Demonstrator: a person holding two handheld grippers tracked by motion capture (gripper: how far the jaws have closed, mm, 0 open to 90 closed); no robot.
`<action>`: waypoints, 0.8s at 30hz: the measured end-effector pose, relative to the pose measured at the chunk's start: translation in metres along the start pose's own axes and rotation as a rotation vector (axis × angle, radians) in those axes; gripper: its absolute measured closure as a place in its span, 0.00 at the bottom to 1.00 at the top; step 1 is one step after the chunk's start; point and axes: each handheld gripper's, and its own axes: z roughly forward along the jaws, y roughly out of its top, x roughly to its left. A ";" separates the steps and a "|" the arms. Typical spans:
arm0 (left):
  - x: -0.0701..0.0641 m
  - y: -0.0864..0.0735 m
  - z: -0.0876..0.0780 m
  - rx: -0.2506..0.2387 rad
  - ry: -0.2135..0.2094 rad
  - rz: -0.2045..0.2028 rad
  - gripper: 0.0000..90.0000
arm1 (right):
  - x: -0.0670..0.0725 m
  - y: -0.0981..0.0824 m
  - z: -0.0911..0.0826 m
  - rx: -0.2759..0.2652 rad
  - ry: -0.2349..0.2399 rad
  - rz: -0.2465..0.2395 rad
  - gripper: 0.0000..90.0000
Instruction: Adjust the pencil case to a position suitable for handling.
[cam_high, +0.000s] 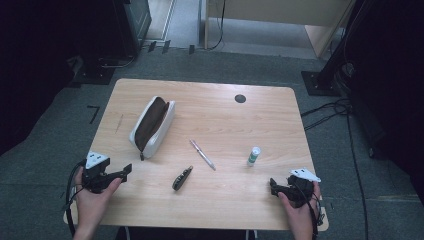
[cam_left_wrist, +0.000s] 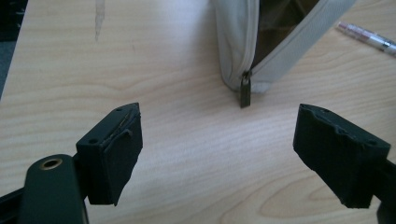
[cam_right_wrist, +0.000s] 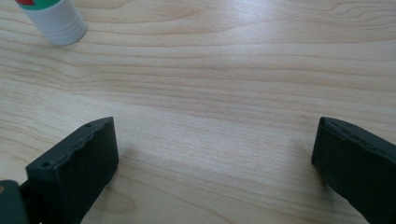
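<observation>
Both pairs of fingers are standing released over the pale wooden tabletop (cam_high: 220, 120); the pencil case (cam_left_wrist: 261, 42) is lying ahead of the left fingers (cam_left_wrist: 116, 149), grey carpet (cam_high: 45, 150) around

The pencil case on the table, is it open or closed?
Open: the pencil case gapes, its dark inside shows, and the zipper pull hangs at the near end.

My desk (cam_high: 210, 200) was pale matt wood grain; the pouch (cam_high: 161, 131) off-white cloth with a metal zip pull (cam_left_wrist: 245, 91); my pads (cam_left_wrist: 122, 158) matt black.
</observation>
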 end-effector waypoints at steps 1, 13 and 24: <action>0.000 0.003 0.000 -0.005 -0.001 0.001 0.19 | 0.000 0.000 0.000 0.000 0.000 0.000 0.00; 0.005 0.031 0.010 -0.042 -0.051 -0.027 0.31 | 0.000 0.000 0.000 0.000 0.000 0.000 0.00; -0.001 0.054 0.028 -0.044 -0.084 -0.013 0.36 | 0.000 0.000 0.000 0.000 0.000 0.000 0.00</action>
